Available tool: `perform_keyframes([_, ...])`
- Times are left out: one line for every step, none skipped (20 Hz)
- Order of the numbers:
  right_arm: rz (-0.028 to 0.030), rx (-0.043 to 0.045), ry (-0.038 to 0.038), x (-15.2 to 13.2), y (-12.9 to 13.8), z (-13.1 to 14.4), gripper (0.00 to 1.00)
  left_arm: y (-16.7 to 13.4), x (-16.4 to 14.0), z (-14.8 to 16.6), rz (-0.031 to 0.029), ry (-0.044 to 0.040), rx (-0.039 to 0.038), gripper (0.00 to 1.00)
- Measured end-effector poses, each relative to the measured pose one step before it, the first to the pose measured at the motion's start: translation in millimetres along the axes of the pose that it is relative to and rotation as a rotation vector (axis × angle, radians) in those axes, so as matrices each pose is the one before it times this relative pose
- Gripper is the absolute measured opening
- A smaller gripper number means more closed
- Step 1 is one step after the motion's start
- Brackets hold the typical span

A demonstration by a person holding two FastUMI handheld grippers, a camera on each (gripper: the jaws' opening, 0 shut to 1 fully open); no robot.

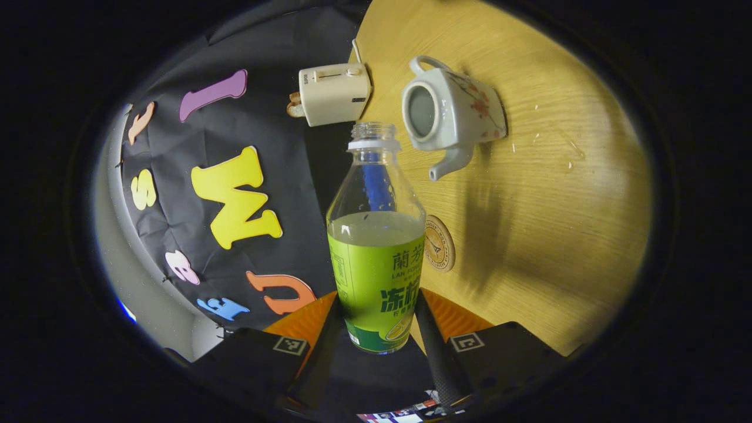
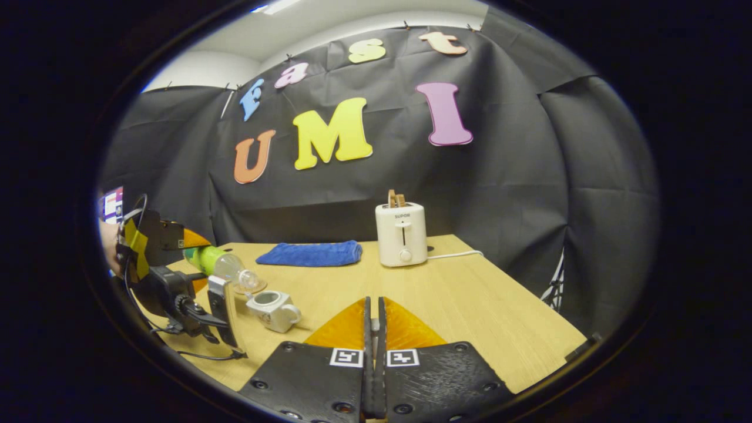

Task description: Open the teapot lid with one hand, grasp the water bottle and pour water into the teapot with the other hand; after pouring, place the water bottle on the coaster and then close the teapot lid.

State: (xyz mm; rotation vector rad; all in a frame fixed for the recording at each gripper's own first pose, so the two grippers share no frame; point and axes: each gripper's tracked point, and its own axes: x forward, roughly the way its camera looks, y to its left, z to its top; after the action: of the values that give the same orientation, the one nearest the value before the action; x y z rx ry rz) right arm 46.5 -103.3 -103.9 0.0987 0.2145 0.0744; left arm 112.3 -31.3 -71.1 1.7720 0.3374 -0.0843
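We clamp the tilted water bottle (image 1: 376, 235) in the left gripper (image 1: 376, 329); its mouth sits short of the lidless teapot (image 1: 449, 111), so water may spill. The right gripper (image 2: 373, 320) appears closed, contents indiscernible.

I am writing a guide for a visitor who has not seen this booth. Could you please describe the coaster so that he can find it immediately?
Start from the wooden table and find the white teapot with the open top. Near its spout, beside the held water bottle, a small flat round coaster lies on the wood. It is the one flat disc there, tan with a dark printed emblem.
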Motion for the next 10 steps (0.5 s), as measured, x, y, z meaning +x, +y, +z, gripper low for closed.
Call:
perform_keyframes([-0.00157,0.00013,0.00084,-0.56,-1.11,-1.09,0.0,1.48,-0.61,-0.05,0.00493,0.00533,0.02003,0.73])
perform_keyframes([-0.00092,0.00171,-0.00065,0.13,-1.31,0.55,0.0,1.89,0.62,0.39,0.00783,0.00303,0.01804,0.73])
perform_keyframes([-0.00079,0.00161,-0.00045,-1.26,-0.35,-0.51,0.0,3.03,0.0,0.84,0.01166,0.00094,0.01723,0.73])
perform_keyframes([-0.00144,-0.00024,-0.00028,0.58,-0.84,0.81,0.0,2.12,-2.51,-0.2,0.01316,0.00306,0.01805,0.73])
perform_keyframes([0.00014,0.00048,-0.00022,-0.6,-1.07,-1.21,0.0,5.35,-0.29,0.85,0.01658,-0.00012,0.02618,0.73])
perform_keyframes([0.00015,0.00038,0.00045,-0.16,0.0,0.45,0.0,4.24,-1.12,1.99,0.01813,0.0006,0.02538,0.73])
perform_keyframes([0.0006,0.00122,-0.00096,-0.24,-0.39,-0.69,0.0,2.51,-0.4,1.56,0.01228,-0.00105,0.02247,0.73])
perform_keyframes([-0.0002,0.0006,-0.00011,-0.69,-0.92,0.63,0.0,3.78,0.54,-1.87,0.01174,0.00646,0.0284,0.73])
perform_keyframes([-0.00001,0.0013,-0.00212,-0.68,-0.01,0.28,0.0,5.06,1.4,1.07,0.01719,0.0017,0.03235,0.73])
perform_keyframes([-0.0002,0.00046,-0.00087,-0.17,-0.68,1.12,0.0,4.63,1.95,-0.06,0.01545,0.00408,0.02259,0.73])
